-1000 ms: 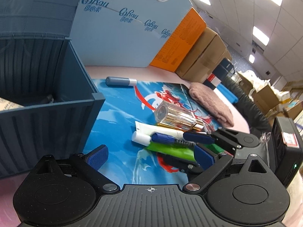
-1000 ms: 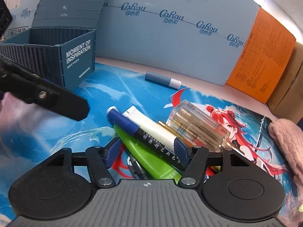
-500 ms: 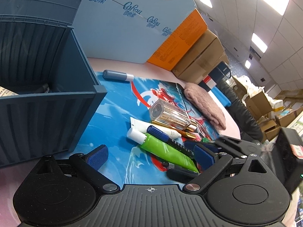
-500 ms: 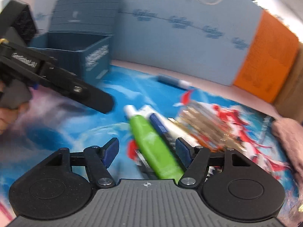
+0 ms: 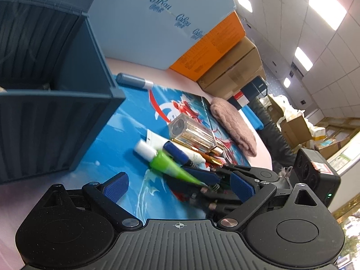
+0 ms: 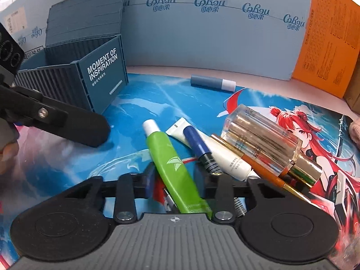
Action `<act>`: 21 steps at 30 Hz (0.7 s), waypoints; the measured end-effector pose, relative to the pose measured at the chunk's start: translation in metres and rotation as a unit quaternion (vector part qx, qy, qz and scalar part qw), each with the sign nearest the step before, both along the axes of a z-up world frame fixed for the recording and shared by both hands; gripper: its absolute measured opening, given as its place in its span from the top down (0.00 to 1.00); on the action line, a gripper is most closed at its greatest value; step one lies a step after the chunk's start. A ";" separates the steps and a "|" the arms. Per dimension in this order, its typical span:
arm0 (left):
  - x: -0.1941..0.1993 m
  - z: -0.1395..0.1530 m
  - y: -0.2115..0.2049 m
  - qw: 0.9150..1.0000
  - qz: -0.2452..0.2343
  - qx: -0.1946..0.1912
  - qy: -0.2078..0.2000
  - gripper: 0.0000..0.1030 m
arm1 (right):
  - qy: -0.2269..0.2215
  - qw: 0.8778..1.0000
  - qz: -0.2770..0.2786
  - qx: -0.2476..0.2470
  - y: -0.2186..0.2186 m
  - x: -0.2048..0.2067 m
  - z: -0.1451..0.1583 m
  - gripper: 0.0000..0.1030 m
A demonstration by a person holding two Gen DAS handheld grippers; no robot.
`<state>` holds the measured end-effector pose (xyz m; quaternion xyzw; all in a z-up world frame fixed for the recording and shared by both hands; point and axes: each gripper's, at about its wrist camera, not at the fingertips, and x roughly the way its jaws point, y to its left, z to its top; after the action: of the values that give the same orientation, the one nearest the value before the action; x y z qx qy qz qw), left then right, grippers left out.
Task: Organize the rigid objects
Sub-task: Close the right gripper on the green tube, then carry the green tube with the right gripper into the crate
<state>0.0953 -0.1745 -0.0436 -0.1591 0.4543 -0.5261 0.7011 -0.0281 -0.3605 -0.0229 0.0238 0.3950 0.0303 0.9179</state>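
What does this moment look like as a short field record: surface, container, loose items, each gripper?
surface: printed blue mat
container: open blue-grey bin, at the mat's left
loose pile: green tube, white tube, blue pen, clear bottle
apart: grey-blue stick near the back
right gripper: jaws just closed, shut on green tube
left gripper: open, nothing held

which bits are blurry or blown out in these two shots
Left wrist view: the green plastic tube is smeared by motion blur where the right tongs hold it, and the ceiling light panels are blown out white. Right wrist view: mostly sharp, the same tube crisp, straight edges of the dark blue container-shaped box bowed by the fisheye.
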 end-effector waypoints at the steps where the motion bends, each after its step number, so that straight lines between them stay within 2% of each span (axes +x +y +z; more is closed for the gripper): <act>1: 0.000 -0.002 -0.001 1.000 -0.001 0.001 0.003 0.06 | -0.004 1.000 0.000 0.013 -0.001 -0.002 0.000 0.87; 2: 0.000 -0.003 -0.002 1.000 -0.002 0.001 0.006 0.06 | -0.009 1.000 0.000 0.028 -0.002 -0.002 0.000 0.90; 5: 0.001 -0.006 -0.005 1.000 -0.003 -0.001 0.010 0.07 | -0.029 0.999 -0.001 0.046 0.005 -0.010 0.001 0.90; 7: 0.001 -0.008 -0.004 1.000 -0.004 -0.004 0.014 0.21 | -0.044 0.997 0.000 0.061 0.011 -0.017 0.003 0.90; 9: 0.002 -0.012 -0.006 1.000 -0.008 -0.002 0.026 0.47 | -0.059 0.996 0.006 0.067 0.018 -0.023 0.006 0.90; 10: 0.003 -0.014 -0.007 0.999 -0.009 -0.003 0.031 0.49 | -0.066 0.995 0.007 0.069 0.022 -0.026 0.007 0.90; 12: 0.003 -0.015 -0.006 0.999 -0.007 -0.010 0.034 0.61 | -0.070 0.995 0.012 0.075 0.027 -0.029 0.008 0.90; 15: 0.000 -0.012 -0.005 1.000 -0.004 -0.011 0.018 0.62 | -0.085 0.994 0.010 0.075 0.030 -0.032 0.005 0.90; 21: -0.010 0.003 -0.001 0.999 0.002 -0.023 -0.025 0.62 | -0.127 0.983 0.006 0.136 0.015 -0.039 0.002 0.90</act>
<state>0.0855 -0.1755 -0.0406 -0.1630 0.4245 -0.5383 0.7096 -0.0671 -0.3457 -0.0211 0.1416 0.2681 0.0920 0.9485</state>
